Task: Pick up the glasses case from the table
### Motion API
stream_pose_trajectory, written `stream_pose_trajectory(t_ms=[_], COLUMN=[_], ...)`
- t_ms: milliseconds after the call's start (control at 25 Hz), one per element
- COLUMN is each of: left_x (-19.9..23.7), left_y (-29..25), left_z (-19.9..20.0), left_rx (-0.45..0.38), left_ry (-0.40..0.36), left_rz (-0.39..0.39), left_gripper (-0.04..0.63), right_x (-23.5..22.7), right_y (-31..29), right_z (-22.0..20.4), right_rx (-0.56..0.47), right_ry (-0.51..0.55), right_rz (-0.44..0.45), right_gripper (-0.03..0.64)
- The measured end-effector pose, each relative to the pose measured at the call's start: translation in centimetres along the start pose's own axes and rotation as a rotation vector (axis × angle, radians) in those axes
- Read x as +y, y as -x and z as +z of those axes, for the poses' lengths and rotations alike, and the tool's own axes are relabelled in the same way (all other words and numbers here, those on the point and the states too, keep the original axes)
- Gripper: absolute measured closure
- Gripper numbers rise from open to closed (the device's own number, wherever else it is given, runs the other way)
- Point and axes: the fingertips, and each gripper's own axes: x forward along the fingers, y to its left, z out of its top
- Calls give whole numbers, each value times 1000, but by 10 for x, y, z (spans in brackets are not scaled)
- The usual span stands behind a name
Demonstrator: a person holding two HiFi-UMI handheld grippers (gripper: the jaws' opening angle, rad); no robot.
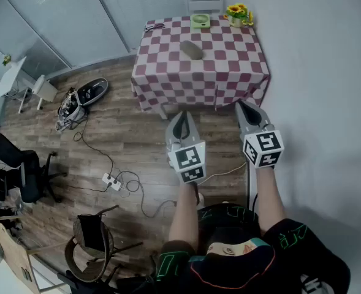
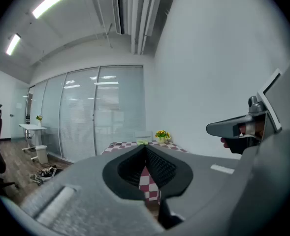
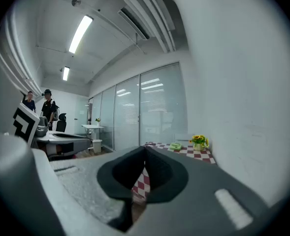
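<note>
worktop: cloth in maroon-and-white checks
glasses case: plain dull grey-brown
dish: light green
flowers: yellow, with green leaves
floor: brown wood planks
left gripper: grey, cube with black-and-white square markers
right gripper: grey, black-and-white square markers

Bench: I see it against the wall, under a red-and-white checked cloth.
Middle: glasses case, lying alone.
Far edge: green object, yellow flowers, small dark item.
</note>
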Motion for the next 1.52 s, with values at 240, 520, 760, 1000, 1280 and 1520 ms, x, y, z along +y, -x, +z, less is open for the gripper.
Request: stream_pose_trajectory(t_ms=[240, 520, 760, 1000, 1280, 1520], left_x=[13, 46, 78, 74, 69, 79], left_y=[13, 2, 4, 0, -11, -33], left_z=[-1, -2, -1, -8, 3, 0], left_rx=[-7, -34, -129, -113, -122, -107], left_ry=[24, 59, 239, 200, 99, 5], left_rz=[25, 22, -23, -81, -98, -67], left_gripper=[586, 586, 586, 586, 587, 586], right_x=[15, 35, 67, 75, 62, 60], right_y=[1, -22, -35, -34, -40, -76], right_z=[13, 32, 32, 38, 46, 30], right_rx=[-34, -52, -22, -26, -42, -27], right_ry=[35, 73, 143, 187, 142, 111], right_rz=[31, 8, -2, -21, -57, -13], right_gripper=[614, 612, 612, 612, 612, 612])
